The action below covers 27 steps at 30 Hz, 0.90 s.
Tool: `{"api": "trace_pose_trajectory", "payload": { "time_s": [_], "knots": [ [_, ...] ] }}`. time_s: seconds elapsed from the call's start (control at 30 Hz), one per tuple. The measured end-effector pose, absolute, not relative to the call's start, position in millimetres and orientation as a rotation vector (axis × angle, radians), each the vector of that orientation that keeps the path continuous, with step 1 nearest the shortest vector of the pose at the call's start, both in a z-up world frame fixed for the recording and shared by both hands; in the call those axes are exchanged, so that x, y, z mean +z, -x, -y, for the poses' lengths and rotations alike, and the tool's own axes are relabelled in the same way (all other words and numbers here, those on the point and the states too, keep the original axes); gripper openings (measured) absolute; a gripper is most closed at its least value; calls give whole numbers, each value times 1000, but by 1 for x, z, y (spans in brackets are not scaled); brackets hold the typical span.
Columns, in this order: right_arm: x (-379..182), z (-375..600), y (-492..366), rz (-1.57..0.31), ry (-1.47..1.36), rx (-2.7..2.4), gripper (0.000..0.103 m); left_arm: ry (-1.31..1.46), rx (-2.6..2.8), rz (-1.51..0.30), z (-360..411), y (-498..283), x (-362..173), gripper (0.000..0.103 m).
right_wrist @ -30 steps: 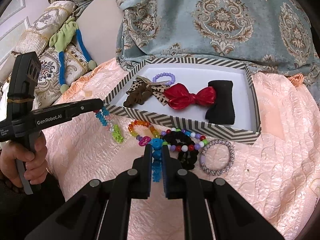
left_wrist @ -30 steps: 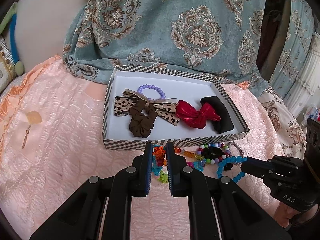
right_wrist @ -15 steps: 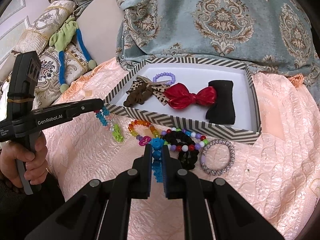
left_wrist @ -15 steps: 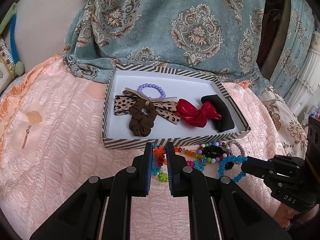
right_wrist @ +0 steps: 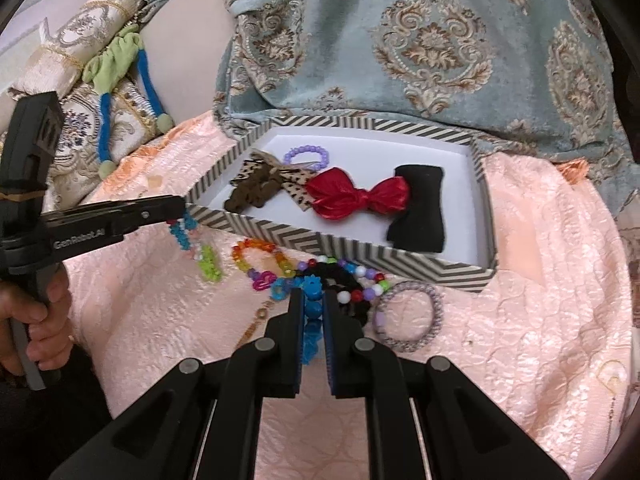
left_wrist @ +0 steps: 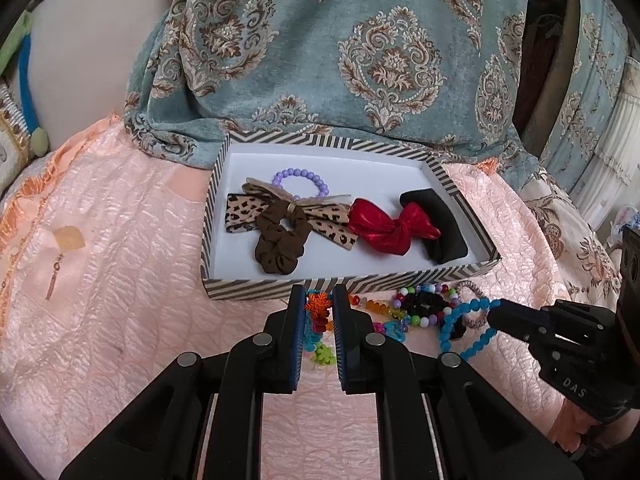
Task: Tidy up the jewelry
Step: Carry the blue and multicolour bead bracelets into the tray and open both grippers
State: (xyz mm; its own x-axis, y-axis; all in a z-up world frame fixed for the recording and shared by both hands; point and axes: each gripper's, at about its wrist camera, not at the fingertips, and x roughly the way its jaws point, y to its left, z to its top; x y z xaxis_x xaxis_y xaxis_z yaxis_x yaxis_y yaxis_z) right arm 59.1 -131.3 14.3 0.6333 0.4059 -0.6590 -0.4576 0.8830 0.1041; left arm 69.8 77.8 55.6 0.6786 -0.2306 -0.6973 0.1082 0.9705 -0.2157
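With bows, a scrunchie and a purple bracelet in the striped box (left_wrist: 348, 282) at mid-frame, each hand-held gripper pinches a strand — left hand-held gripper (left_wrist: 316, 312) the multicoloured charm strand (left_wrist: 316, 308), right hand-held gripper (right_wrist: 313, 312) the blue bead bracelet (right_wrist: 312, 304) — while several bracelets remain below the box on the bed (left_wrist: 120, 300).

Home bedroom indicated: bed dressed in peach quilted bedspread (left_wrist: 120, 300), teal damask throw (left_wrist: 360, 60) draped behind, embroidered cushions (right_wrist: 80, 52) stacked alongside.
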Motion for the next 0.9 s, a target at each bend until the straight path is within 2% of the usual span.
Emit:
{"api": "trace_pose_trajectory", "payload": {
  "time_s": [0.27, 0.47, 0.9],
  "knots": [
    [67, 152, -71, -601, -16, 405, 9, 152, -178, -716, -68, -78, 104, 0],
    [98, 155, -117, -562, -47, 372, 9, 139, -170, -677, -52, -126, 132, 0],
    [53, 140, -232, -635, -49, 246, 8, 158, -82, -797, -45, -246, 67, 0]
  ]
}}
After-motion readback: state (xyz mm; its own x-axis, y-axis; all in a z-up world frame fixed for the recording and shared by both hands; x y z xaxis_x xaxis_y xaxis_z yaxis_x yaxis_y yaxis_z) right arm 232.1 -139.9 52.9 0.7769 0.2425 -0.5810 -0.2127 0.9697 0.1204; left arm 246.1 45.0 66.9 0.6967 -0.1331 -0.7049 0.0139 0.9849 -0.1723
